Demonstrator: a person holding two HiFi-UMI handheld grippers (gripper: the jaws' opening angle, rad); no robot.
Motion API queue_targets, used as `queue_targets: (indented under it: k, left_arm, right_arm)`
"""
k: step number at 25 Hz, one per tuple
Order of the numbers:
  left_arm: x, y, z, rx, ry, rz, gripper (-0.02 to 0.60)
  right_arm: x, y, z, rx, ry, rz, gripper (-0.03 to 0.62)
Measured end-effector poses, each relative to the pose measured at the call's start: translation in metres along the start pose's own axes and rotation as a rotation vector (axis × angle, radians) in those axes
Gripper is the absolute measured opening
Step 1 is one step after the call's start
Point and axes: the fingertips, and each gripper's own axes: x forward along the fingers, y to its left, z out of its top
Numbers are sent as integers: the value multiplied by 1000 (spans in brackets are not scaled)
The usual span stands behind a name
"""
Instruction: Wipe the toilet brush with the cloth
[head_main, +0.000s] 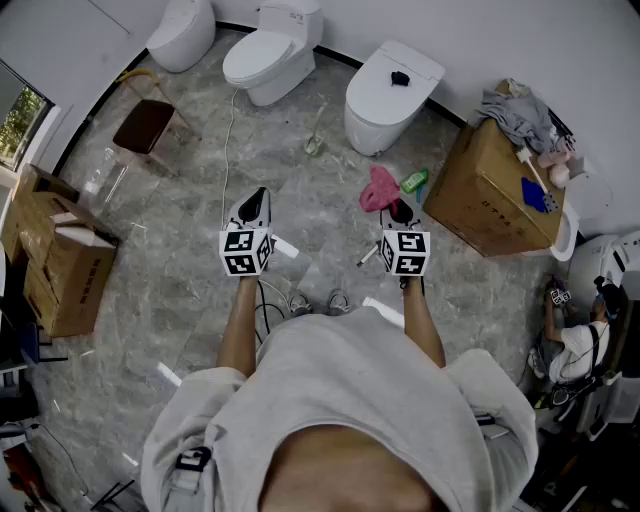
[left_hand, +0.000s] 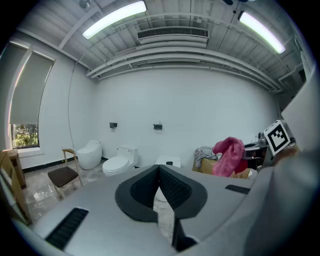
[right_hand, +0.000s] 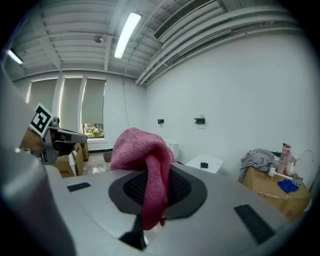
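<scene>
The left tongs (head_main: 254, 196) are pressed together, empty. What looks like the toilet brush (head_main: 314, 138) stands on the floor (head_main: 200, 160) at their 1 o'clock, handle tipped toward 12, nearer them. The right tongs (head_main: 400, 214) pinch the pink cloth (head_main: 379, 188), with the brush at their 11 o'clock.

Head view steeply down from above, gripper views level, all sharing toilets (left_hand: 119, 164)
</scene>
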Motion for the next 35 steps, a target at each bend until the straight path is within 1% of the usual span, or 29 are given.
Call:
queue_targets:
  k: [17,35]
  left_arm:
    - [12,-3,10,16,-5,12,18]
    - [52,-46,13,15,3,40,18]
  right_arm:
    - [7,-8,-1,13,-6,21,64]
    - [25,-60,2,-16,-30,76,63]
